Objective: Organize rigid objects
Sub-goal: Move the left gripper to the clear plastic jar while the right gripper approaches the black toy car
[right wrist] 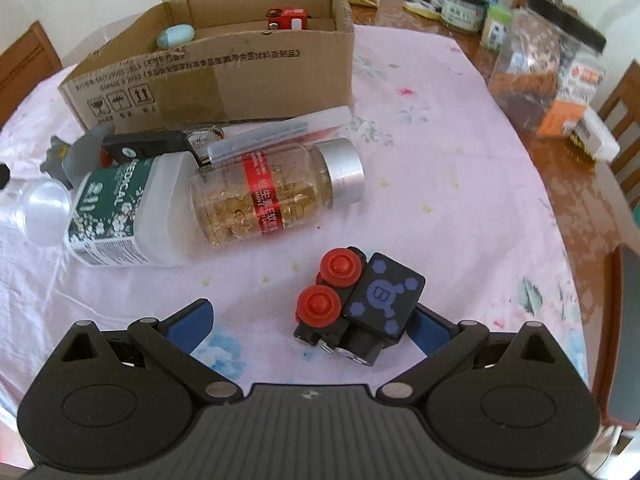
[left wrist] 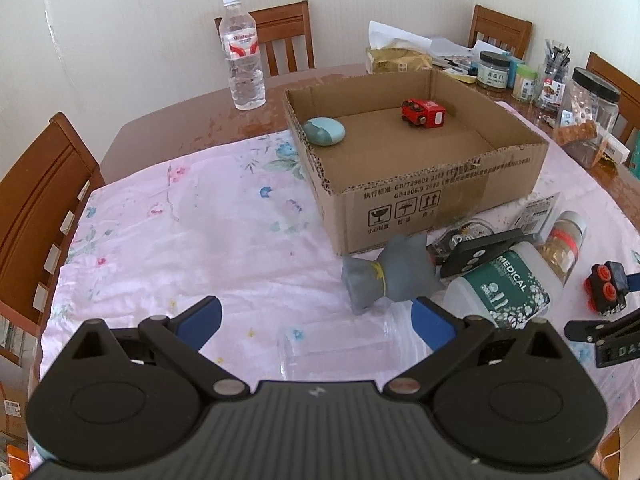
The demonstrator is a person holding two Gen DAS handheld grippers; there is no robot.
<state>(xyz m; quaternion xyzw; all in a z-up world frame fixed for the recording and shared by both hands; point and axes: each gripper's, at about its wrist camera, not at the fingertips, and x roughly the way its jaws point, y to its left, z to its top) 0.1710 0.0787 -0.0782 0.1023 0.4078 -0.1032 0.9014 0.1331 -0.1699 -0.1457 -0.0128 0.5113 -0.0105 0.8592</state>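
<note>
An open cardboard box (left wrist: 432, 196) (right wrist: 224, 76) holds a red toy car (left wrist: 423, 112) (right wrist: 287, 19) and a pale blue oval case (left wrist: 324, 131) (right wrist: 175, 36). In front of it lie a grey toy figure (left wrist: 390, 276), a white MEDICAL bottle (right wrist: 120, 208) (left wrist: 506, 284), a jar of gold capsules (right wrist: 276, 196) and a black remote (right wrist: 148, 148). A black toy with red wheels (right wrist: 356, 300) (left wrist: 606, 286) lies between the fingers of my open right gripper (right wrist: 310, 322), close to the right finger. My left gripper (left wrist: 318, 320) is open above a clear plastic cup (left wrist: 340, 348).
A pink floral cloth (left wrist: 180, 232) covers the wooden table. A water bottle (left wrist: 242, 54) stands behind the box. Jars, a pen holder and packets (left wrist: 560, 80) crowd the far right edge. Wooden chairs (left wrist: 36, 208) surround the table.
</note>
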